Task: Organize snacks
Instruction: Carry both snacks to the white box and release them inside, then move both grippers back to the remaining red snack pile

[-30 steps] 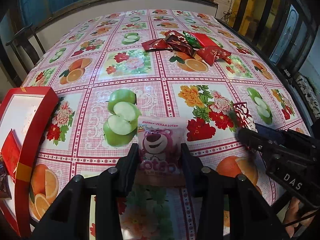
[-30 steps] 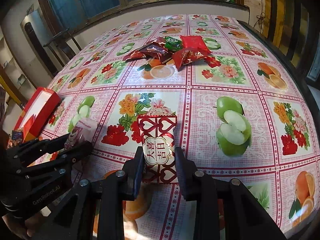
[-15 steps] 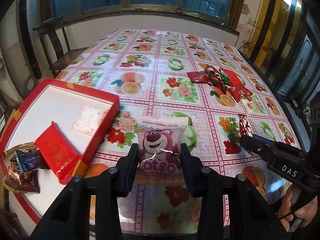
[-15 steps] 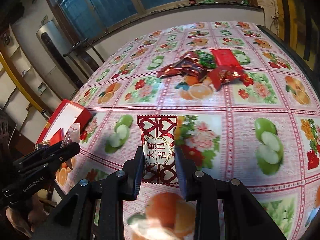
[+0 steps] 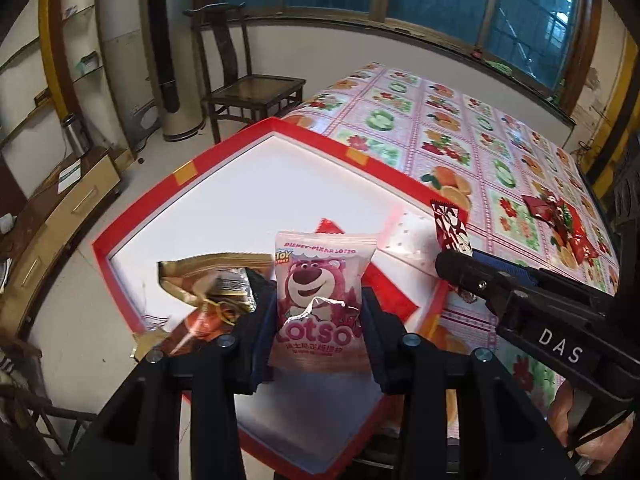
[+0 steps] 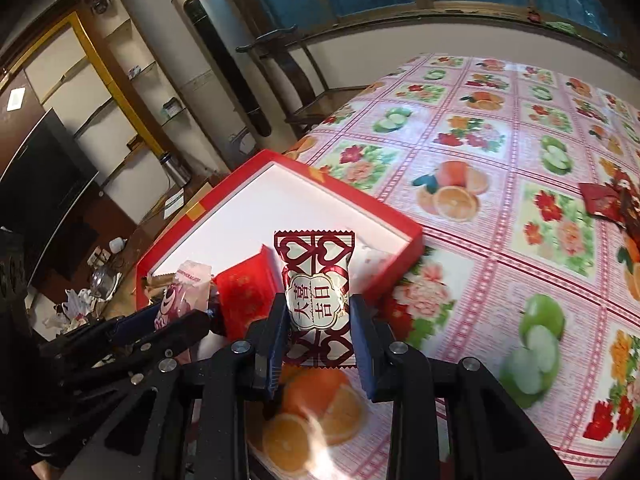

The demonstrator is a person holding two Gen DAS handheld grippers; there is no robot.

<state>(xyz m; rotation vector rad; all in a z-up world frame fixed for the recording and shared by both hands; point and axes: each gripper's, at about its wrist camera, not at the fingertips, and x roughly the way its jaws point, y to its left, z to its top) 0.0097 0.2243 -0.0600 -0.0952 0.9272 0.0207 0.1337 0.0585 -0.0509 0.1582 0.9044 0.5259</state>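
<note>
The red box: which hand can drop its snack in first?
Probably the left. Its hand-held gripper holds the pink bear packet over the red box; the right one holds its candy over the tablecloth.

The pink bear-printed snack packet (image 5: 320, 300) hides part of the flat red packet (image 5: 384, 284) behind it, and the heap of red foil-wrapped snacks (image 6: 616, 204) is cut off by the right wrist view's edge.
</note>
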